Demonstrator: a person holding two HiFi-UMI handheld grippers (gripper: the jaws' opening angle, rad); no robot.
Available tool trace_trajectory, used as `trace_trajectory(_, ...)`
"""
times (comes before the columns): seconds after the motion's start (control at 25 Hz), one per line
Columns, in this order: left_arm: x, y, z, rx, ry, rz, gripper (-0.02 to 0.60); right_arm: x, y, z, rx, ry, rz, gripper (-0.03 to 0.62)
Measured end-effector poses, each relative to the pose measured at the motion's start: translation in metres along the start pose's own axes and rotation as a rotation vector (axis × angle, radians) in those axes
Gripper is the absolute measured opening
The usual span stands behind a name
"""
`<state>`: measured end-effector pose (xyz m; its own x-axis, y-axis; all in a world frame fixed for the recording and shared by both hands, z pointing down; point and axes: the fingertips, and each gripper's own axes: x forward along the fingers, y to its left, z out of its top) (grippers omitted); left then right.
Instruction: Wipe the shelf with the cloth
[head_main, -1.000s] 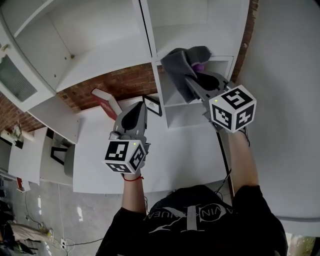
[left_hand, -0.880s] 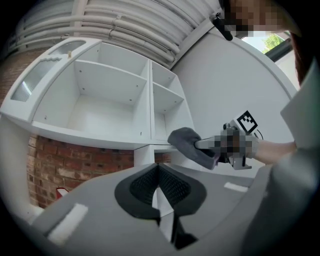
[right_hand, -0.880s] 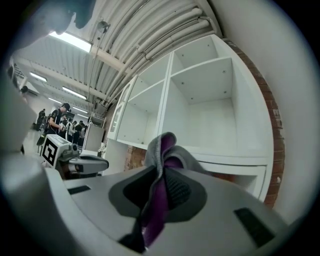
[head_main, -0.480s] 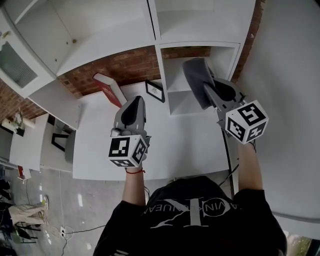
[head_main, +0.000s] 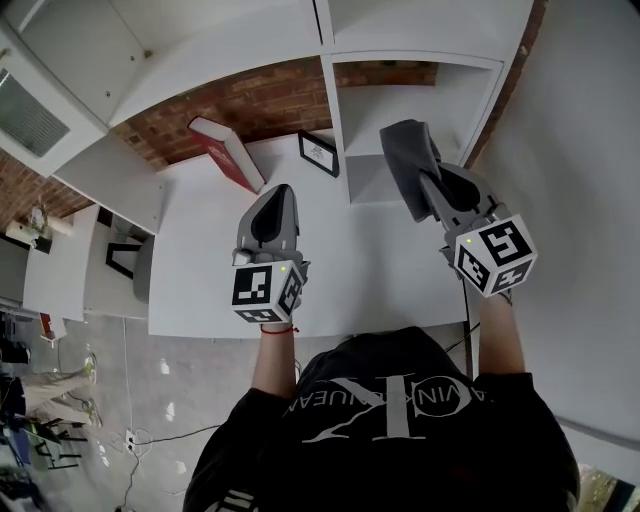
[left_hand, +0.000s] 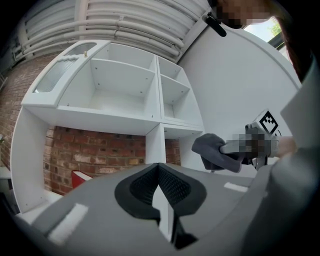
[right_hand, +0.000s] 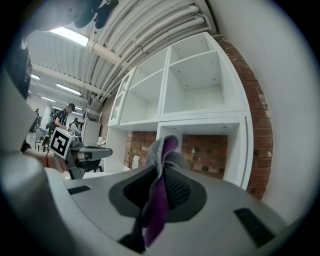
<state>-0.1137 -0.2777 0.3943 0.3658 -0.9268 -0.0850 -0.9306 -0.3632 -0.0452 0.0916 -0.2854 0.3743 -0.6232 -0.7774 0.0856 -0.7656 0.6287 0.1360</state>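
The white shelf unit (head_main: 330, 95) stands on a white table against a brick wall. My right gripper (head_main: 428, 188) is shut on a grey cloth (head_main: 408, 165) with a purple side (right_hand: 161, 167). It holds the cloth in the air just in front of the lower right cubby (head_main: 420, 100), over the table. The cloth (left_hand: 212, 150) hangs bunched from the jaws. My left gripper (head_main: 274, 195) hovers over the middle of the table, shut with nothing between its pads (left_hand: 170, 182). It points at the shelf's centre post.
A red book (head_main: 226, 152) leans on the table (head_main: 200, 270) by the brick wall. A small black picture frame (head_main: 318, 153) stands beside the shelf's centre post. The white wall (head_main: 580, 200) runs close along the right. People stand far off in the room (right_hand: 62, 120).
My right gripper has drawn back with the cloth out of the lower right cubby, toward the person. The left gripper has barely moved.
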Motion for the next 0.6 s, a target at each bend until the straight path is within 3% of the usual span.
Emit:
trace_trajectory(0.32, -0.008, 0.001, -0.014, 0.045, 0.0, 0.01, 0.011, -0.005, -0.006, -0.022, 0.076, 0.0, -0.012, 0.057)
trace_trajectory(0.6, -0.011, 0.008, -0.023, 0.037, 0.011, 0.039, 0.012, -0.008, -0.012, -0.03, 0.104, -0.014, -0.021, 0.057)
